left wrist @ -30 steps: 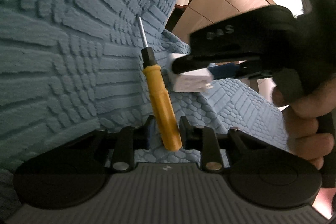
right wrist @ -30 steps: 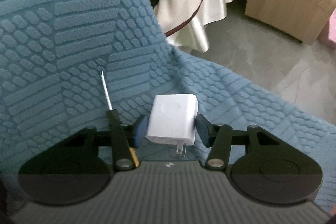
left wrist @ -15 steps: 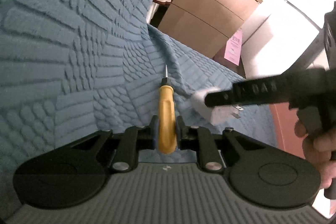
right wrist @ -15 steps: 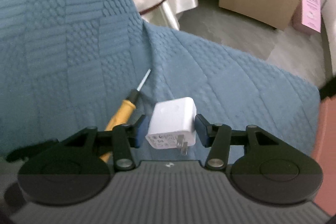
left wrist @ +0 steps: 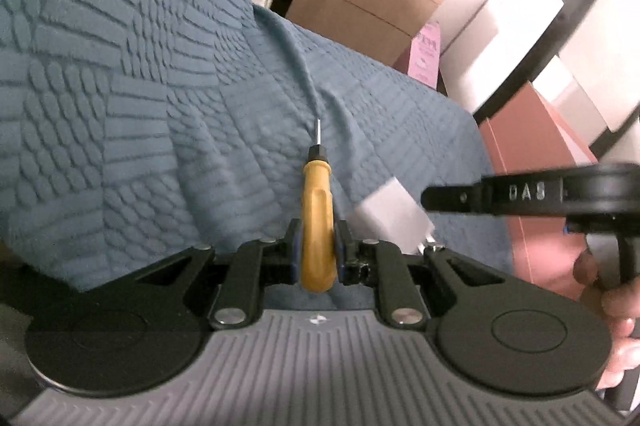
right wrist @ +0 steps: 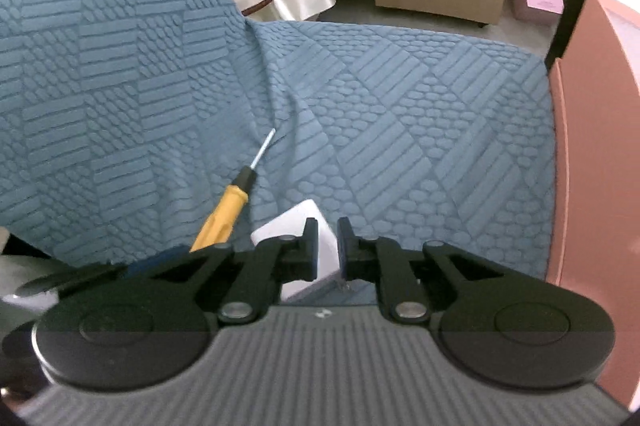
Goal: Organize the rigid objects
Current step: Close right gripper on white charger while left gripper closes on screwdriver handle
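Fingers clamped on both loads — carry step under way.
Left gripper [left wrist: 318, 250] squeezes the screwdriver [left wrist: 318, 214] handle, right gripper [right wrist: 328, 246] pinches the white charger [right wrist: 296, 226], both above the blue cover [right wrist: 400, 106]; next — probably a steady move to a drop spot.

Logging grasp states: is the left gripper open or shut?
Shut: the left gripper pinches the yellow screwdriver handle from both sides.

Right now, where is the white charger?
The charger is clamped in the right gripper, above the blue sofa cover, just right of the screwdriver that the left gripper holds.
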A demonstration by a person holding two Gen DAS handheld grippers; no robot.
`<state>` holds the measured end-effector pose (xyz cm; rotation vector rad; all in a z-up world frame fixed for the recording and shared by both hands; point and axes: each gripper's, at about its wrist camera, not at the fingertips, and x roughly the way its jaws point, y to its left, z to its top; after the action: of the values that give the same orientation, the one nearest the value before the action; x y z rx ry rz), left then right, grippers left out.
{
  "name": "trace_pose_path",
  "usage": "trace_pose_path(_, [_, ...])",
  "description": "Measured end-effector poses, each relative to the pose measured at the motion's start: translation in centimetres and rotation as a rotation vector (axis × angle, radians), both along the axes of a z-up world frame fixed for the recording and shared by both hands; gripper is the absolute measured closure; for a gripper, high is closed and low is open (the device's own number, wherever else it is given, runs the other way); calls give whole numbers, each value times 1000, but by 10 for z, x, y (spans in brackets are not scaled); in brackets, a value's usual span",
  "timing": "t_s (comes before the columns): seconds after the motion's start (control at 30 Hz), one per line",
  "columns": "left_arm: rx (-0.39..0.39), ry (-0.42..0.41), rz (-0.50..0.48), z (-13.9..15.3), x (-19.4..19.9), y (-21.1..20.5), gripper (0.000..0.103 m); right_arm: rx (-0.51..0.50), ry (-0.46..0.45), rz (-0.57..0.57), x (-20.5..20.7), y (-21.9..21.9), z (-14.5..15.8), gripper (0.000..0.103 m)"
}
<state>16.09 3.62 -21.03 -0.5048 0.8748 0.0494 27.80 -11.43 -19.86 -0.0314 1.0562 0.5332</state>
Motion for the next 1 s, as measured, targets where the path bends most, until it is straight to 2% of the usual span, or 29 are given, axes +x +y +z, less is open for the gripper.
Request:
trace_pose_path(0.13, [10, 7, -25, 0, -14, -8, 84, 36, -94, 50, -19, -2, 3, 88])
trace_pose_path(0.23, [-108, 11, -8, -8, -15, 1, 83, 65, -119, 132, -30, -3, 0, 86])
trace_pose_path(0.27, [-120, 13, -2, -10, -15, 2, 83, 73, -114, 146, -31, -3, -3, 86])
trace_pose_path(0.33, [-120, 8, 14, -11, -16, 5, 83, 61, -125, 168, -34, 0, -6, 77])
trace_pose_path(0.4, [-121, -9, 33, -9, -15, 9, 84, 45, -155, 186, -36, 2, -7, 59])
trace_pose_path(0.5, [-124, -34, 63, -5, -12, 13, 83, 63, -174, 195, -37, 0, -8, 56])
trace_pose_path(0.6, [-120, -30, 59, -5, -6, 16, 83, 27, -206, 202, -35, 0, -12, 43])
trace_pose_path(0.73, [-123, -4, 47, -11, 5, 13, 83, -9, -226, 232, -33, 1, -19, 42])
trace_pose_path(0.87, [-28, -11, 28, -9, 9, 5, 83, -22, -221, 237, -29, 5, -27, 42])
trace_pose_path(1.0, [-22, -7, 20, -11, 11, 6, 83, -5, -191, 240, -27, 5, -36, 43])
